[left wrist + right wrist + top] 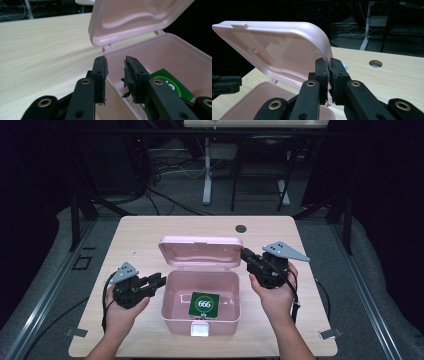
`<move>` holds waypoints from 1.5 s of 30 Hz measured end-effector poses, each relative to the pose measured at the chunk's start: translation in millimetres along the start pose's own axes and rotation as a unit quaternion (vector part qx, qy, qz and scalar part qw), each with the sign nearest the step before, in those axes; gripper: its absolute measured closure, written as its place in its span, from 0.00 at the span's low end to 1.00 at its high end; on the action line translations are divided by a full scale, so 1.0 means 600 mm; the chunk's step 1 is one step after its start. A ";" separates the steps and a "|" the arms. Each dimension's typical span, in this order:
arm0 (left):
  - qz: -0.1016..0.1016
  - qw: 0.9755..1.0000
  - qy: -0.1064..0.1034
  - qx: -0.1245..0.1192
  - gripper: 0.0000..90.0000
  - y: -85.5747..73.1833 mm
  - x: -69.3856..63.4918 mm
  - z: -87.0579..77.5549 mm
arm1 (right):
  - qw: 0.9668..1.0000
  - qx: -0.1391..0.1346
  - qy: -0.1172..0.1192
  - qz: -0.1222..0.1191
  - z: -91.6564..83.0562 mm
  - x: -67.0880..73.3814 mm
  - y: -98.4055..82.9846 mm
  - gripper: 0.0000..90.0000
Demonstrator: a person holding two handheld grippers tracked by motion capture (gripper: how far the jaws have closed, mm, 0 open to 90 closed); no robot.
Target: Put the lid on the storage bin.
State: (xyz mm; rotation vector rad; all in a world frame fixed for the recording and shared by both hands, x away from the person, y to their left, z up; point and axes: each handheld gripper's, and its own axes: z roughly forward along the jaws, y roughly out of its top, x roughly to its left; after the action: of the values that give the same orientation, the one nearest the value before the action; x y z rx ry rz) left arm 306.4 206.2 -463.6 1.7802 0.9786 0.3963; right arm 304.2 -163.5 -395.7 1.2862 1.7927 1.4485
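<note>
A pink plastic box stands in the middle of the table with its lid raised upright at the back. A green card marked 666 lies flat on the box floor. My left gripper is at the box's left wall. In the left gripper view its jaws stand apart astride the wall's rim, and the pads do not press on it. My right gripper is at the lid's right edge. In the right gripper view it is shut on the rim of the lid.
A white latch sits on the box's front wall. A round cable hole is in the tabletop behind the lid. Bare wood lies left and right of the box. Desk legs and cables stand on the floor beyond.
</note>
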 end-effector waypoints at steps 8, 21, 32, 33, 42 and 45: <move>0.016 1.000 0.013 -0.024 0.75 0.043 -0.002 -0.015 | 1.000 0.001 0.003 0.004 -0.002 0.000 -0.001 0.95; 0.039 0.997 0.027 -0.059 0.76 0.100 -0.013 -0.023 | 1.000 0.002 0.007 0.008 -0.002 -0.001 -0.001 0.95; 0.045 0.996 0.036 -0.070 0.85 0.130 -0.017 -0.010 | 1.000 0.001 0.009 0.008 -0.002 -0.002 0.000 0.95; 0.046 0.996 0.040 -0.069 0.87 0.131 -0.017 -0.009 | 1.000 0.001 0.008 0.008 -0.002 -0.002 0.000 0.95; 0.046 0.994 0.060 -0.074 0.93 0.129 -0.020 -0.007 | 1.000 -0.003 0.017 0.014 -0.006 -0.007 0.001 0.95; 0.041 0.995 0.057 -0.075 0.95 0.128 -0.018 -0.008 | 1.000 -0.009 0.015 0.016 -0.014 -0.011 0.005 0.96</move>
State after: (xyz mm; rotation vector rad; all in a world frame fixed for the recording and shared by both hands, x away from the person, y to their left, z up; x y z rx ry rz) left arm 329.8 189.2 -391.4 1.6785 0.9313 0.6134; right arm 301.3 -173.2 -391.6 1.2974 1.7826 1.5058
